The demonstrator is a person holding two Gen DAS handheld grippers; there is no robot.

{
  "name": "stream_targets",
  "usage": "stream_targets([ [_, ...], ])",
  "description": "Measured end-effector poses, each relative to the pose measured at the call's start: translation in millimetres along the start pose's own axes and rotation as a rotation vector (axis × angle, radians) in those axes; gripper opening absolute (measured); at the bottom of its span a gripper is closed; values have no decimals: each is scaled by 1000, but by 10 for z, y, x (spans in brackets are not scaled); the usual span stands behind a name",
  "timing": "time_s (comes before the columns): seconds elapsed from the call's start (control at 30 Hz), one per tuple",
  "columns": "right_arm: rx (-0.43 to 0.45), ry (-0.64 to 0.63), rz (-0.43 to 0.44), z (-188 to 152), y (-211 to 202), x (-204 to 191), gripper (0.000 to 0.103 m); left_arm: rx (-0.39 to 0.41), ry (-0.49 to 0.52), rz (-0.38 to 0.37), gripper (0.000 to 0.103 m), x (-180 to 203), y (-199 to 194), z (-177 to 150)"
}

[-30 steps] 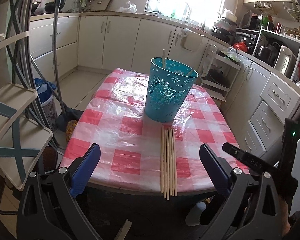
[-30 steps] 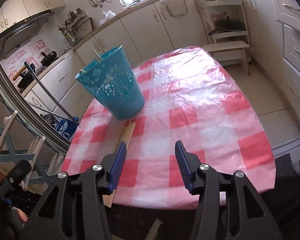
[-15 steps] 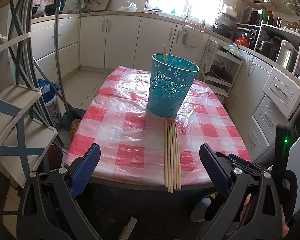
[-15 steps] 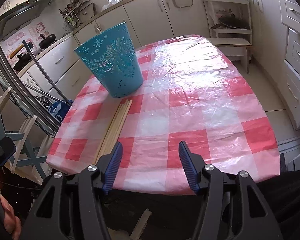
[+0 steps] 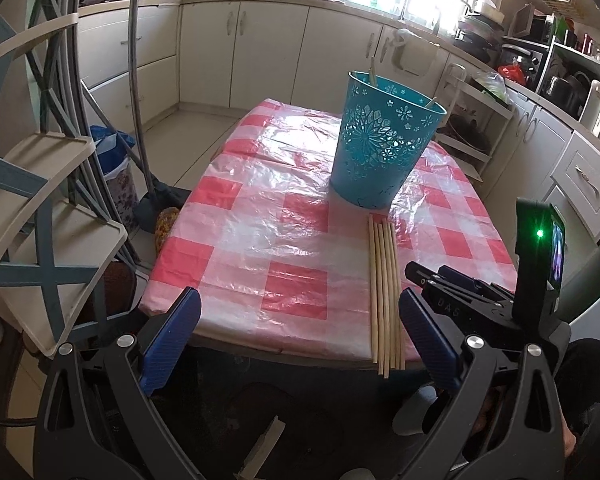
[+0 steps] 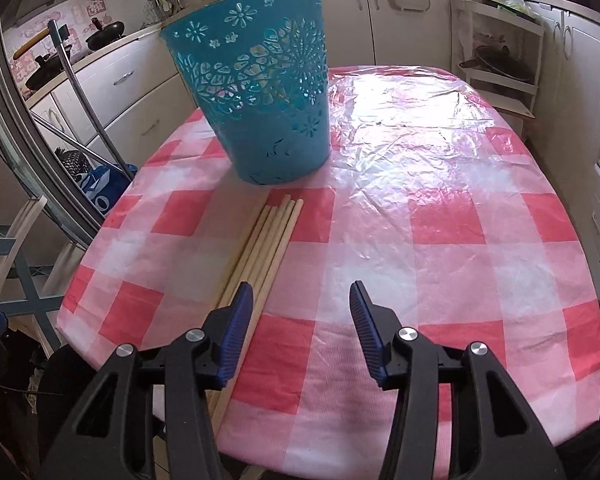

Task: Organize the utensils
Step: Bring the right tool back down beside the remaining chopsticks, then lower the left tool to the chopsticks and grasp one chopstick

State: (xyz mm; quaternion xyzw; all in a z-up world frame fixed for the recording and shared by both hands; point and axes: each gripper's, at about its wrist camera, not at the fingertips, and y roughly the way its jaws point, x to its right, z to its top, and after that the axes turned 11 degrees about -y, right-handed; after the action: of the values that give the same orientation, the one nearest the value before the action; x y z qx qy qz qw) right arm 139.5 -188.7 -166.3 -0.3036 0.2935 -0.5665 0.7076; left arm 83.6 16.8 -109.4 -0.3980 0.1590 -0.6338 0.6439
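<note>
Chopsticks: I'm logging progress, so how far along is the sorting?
Done: two chopsticks already stand in the teal basket. In hand: nothing; both the left tongs and right tongs are open and empty. Left: the row of chopsticks lying on the checked tablecloth, overhanging its near edge.

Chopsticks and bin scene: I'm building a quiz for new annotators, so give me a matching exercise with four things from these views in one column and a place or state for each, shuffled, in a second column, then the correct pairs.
Things:
1. teal bin
2. loose chopsticks
3. right gripper
4. left gripper

Places or states:
A. lying side by side, near ends past the table edge
B. open, above the tablecloth, just right of the bundle
C. standing upright, a couple of sticks poking out of its top
D. open wide, short of the table's near edge

Pairs: 1-C, 2-A, 3-B, 4-D
</note>
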Motion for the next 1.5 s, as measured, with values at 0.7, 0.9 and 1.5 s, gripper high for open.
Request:
stream_targets([
  [0.7,-83,-277,-13,256,327,-41,24,-59,37,39,95,148,443,68],
  [0.9,-85,-252,49,249,309,158,21,-83,96,48,95,364,755,140],
  [1.5,-68,-182,117,180,213,307,21,-146,193,162,95,664,1491,173],
])
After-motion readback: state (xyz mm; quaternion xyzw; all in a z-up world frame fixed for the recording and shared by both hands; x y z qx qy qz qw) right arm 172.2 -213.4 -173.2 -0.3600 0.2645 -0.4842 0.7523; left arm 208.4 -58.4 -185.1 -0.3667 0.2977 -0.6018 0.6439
